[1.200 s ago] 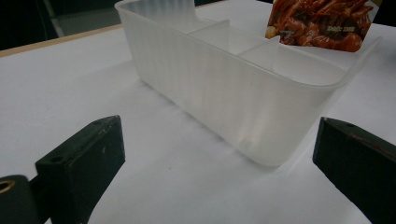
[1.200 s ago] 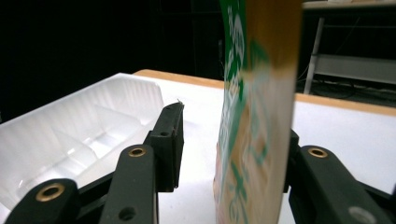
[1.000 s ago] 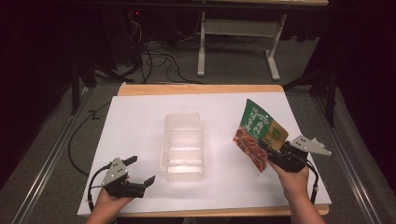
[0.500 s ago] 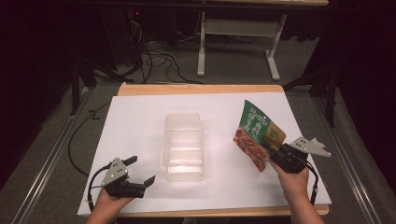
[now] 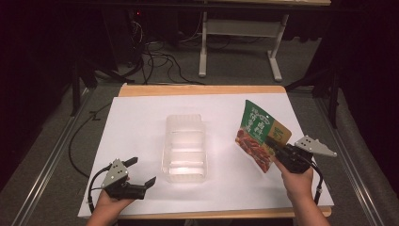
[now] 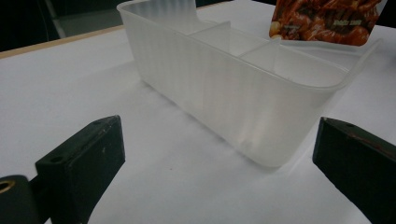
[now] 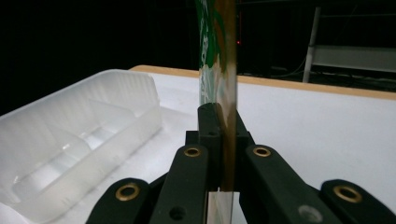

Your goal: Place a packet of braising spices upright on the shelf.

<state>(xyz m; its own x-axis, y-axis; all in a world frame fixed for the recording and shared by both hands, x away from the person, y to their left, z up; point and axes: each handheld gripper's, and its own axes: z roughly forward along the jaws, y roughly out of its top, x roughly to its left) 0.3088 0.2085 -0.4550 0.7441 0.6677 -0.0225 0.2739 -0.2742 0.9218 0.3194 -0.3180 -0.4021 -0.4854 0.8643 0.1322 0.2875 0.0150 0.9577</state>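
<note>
The snack pouch [image 5: 258,136] is being clenched edge-on by the right tongs [image 5: 275,147]; slippage is being risked above the divided plastic tray [image 5: 184,147]. The left tongs [image 5: 141,175] are being held released.

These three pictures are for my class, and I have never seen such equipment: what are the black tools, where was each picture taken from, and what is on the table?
A person holds a hand tool with two black jaws in each hand. The high view looks down on the white-covered table from above the person. The other two views come from cameras riding on the tools, looking along their jaws. The left gripper rests with its jaws wide apart, facing a clear plastic tray divided into compartments. The right gripper has just closed on the edge of a green snack pouch and holds it upright beside the tray.
</note>
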